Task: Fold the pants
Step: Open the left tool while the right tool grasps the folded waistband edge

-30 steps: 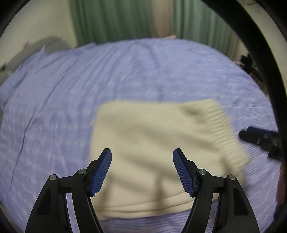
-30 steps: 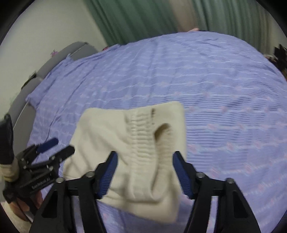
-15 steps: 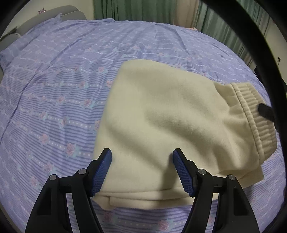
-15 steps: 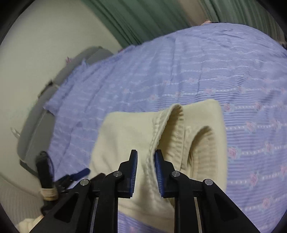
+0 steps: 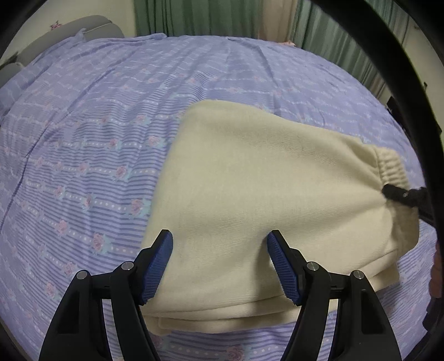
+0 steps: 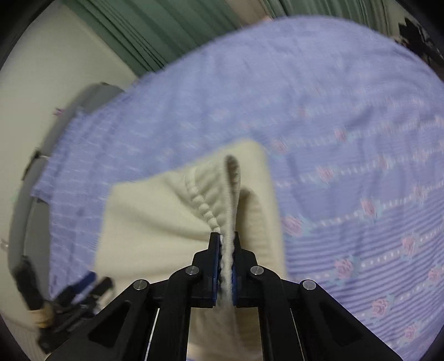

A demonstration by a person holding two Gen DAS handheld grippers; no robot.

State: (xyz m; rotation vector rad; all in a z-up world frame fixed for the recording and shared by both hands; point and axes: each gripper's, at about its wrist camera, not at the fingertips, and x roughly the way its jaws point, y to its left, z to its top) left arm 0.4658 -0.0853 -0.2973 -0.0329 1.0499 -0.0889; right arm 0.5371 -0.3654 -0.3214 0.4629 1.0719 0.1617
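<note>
Cream pants (image 5: 249, 188) lie folded in layers on the bed, ribbed waistband (image 5: 391, 166) at the right. My left gripper (image 5: 219, 250) is open and empty, its fingers just above the near part of the pants. My right gripper (image 6: 227, 250) is shut on the ribbed waistband (image 6: 219, 194) of the pants (image 6: 155, 213) and pulls it up into a ridge. It also shows in the left wrist view (image 5: 402, 194), pinching the waistband at the right edge. The left gripper (image 6: 80, 288) shows blurred at the lower left of the right wrist view.
The bed is covered by a purple striped sheet with rose print (image 5: 97, 133). Green curtains (image 5: 208, 16) hang behind it. A grey headboard (image 5: 72, 27) stands at the far left. Dark objects (image 6: 416, 36) sit past the bed's far right edge.
My right gripper went from wide open to shut on the waistband and lifted it. My left gripper moved closer over the pants and stayed open.
</note>
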